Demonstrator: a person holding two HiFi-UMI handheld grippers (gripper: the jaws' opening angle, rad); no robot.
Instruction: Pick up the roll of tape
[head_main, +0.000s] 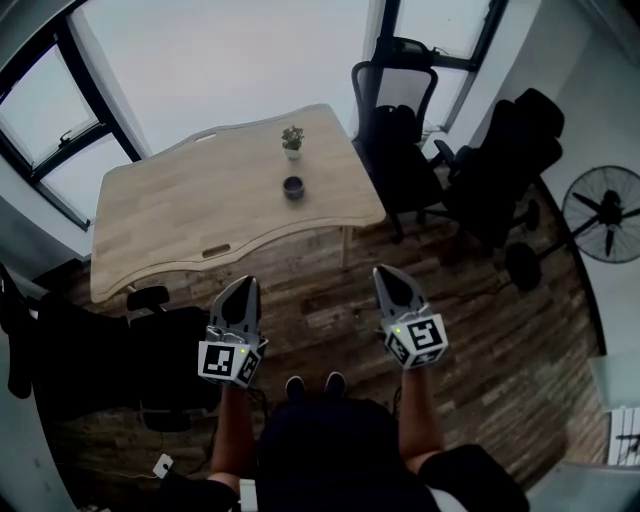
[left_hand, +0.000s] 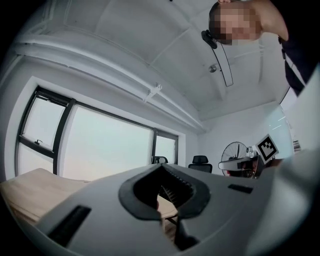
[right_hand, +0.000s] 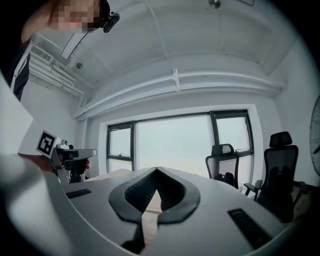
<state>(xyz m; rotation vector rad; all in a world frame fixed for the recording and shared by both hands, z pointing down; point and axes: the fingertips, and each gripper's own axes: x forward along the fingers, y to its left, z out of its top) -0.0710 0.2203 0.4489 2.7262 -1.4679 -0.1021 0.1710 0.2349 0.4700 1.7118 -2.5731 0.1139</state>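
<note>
The roll of tape (head_main: 293, 186) is a small dark ring lying on the light wooden table (head_main: 180, 220), just in front of a small potted plant (head_main: 292, 140). Both grippers are held level over the floor, well short of the table's near edge. In the head view my left gripper (head_main: 245, 283) and my right gripper (head_main: 383, 272) each taper to a closed point. The left gripper view shows its jaws (left_hand: 161, 166) meeting at the tips with nothing between them. The right gripper (right_hand: 156, 170) is likewise shut and empty. Neither gripper view shows the tape.
Black office chairs (head_main: 395, 130) (head_main: 510, 160) stand to the right of the table, and another black chair (head_main: 150, 360) is by my left arm. A floor fan (head_main: 605, 212) stands at the far right. Wooden floor lies between me and the table.
</note>
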